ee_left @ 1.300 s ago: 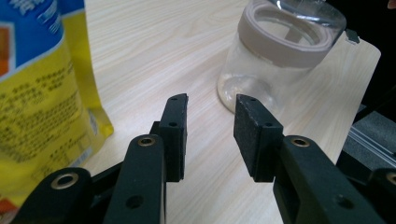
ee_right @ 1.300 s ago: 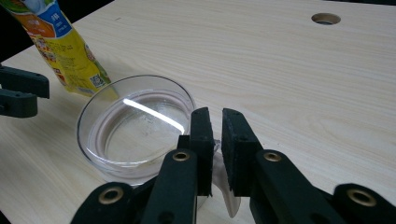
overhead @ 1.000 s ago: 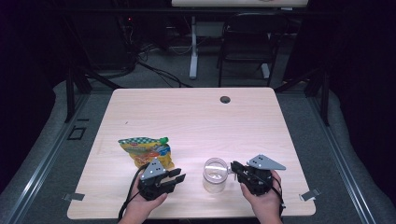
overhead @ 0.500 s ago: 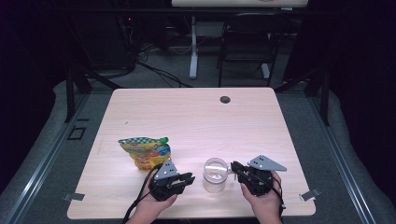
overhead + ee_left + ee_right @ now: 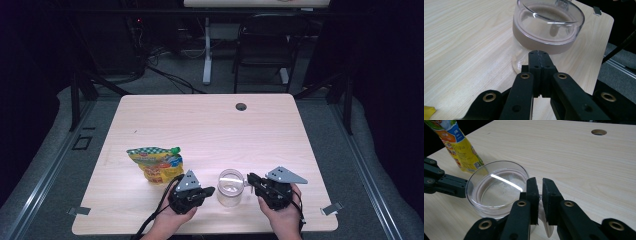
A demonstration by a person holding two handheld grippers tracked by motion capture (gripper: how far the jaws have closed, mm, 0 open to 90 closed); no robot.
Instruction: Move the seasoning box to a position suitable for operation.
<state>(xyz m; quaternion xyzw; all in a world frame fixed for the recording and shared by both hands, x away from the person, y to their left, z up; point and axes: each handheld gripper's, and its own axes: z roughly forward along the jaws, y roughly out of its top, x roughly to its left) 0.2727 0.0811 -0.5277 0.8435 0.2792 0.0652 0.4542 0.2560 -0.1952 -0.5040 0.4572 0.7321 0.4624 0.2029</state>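
A clear glass cup stands upright near the front edge of the wooden table. My right gripper is at its right side, and in the right gripper view the right gripper is shut on the cup's clear handle at the rim of the cup. My left gripper is shut with nothing in it. Its tip points at the cup's left wall, close to or touching it; in the left gripper view the left gripper sits just before the cup.
A yellow snack pouch with a green cap lies left of the cup, behind my left hand; the pouch shows beyond the cup. A cable hole is at the table's far edge. A chair stands beyond the table.
My left gripper has moved right, from beside the pouch up to the cup's left wall. The right gripper and the cup have stayed put.
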